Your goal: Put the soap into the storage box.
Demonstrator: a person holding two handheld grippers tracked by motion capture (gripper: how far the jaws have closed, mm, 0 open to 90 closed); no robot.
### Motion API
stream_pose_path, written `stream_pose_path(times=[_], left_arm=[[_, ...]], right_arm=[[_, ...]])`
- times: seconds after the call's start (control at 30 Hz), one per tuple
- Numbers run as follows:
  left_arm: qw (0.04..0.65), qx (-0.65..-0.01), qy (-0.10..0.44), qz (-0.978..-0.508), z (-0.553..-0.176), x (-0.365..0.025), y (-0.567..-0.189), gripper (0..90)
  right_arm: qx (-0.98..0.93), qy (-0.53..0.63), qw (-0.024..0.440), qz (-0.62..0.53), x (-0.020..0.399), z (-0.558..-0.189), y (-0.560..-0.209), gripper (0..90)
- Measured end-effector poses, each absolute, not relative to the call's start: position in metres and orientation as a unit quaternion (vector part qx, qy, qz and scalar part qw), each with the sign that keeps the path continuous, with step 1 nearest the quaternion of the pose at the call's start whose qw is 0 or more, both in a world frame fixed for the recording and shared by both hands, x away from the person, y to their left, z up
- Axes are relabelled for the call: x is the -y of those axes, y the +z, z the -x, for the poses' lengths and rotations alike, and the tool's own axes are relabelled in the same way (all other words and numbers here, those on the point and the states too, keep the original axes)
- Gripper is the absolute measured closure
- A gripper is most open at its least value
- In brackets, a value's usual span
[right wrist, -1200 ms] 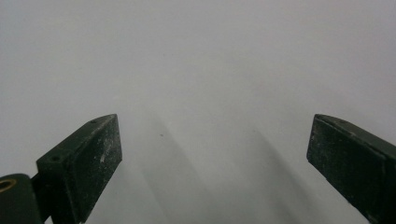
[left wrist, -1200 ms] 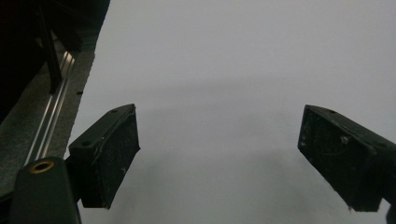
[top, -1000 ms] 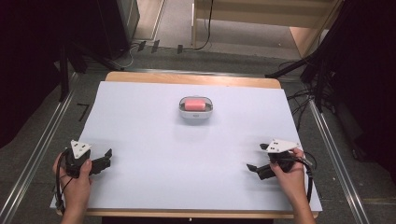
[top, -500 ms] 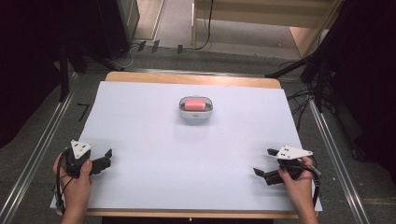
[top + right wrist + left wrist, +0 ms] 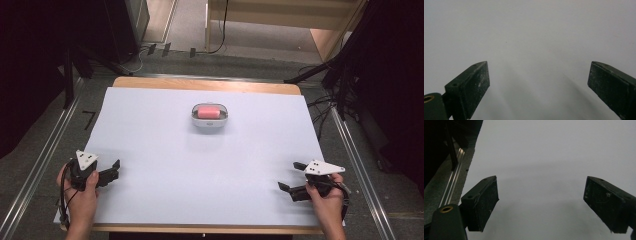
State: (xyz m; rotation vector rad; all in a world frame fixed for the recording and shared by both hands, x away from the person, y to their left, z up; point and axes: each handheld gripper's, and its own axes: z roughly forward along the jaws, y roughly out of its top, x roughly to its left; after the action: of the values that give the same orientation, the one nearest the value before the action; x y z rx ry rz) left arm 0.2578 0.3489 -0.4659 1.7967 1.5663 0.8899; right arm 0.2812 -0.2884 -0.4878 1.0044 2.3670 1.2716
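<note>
Both claws, left (image 5: 114, 170) and right (image 5: 291, 176), gape empty over white table (image 5: 549, 150); high view adds a pink-filled container (image 5: 209, 114).

The desk (image 5: 165, 190) is seen from high up in the high view, looking forward and down, with the floor and dark stands behind it. The left gripper view is taken very near the white top, along the left tongs (image 5: 541, 202). The right gripper view is just as near, along the right tongs (image 5: 539, 87). The white top is shared by all three views.
</note>
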Motion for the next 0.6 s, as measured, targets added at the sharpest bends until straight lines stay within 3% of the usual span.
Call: stream_pose_path(times=[0.6], left_arm=[[0.295, -0.588, 0.335, -0.675, -0.258, -0.349, -0.466, 13.4]], right_arm=[[-0.794, 0.455, 0.150, -0.373, 0.305, -0.269, -0.488, 4.9]])
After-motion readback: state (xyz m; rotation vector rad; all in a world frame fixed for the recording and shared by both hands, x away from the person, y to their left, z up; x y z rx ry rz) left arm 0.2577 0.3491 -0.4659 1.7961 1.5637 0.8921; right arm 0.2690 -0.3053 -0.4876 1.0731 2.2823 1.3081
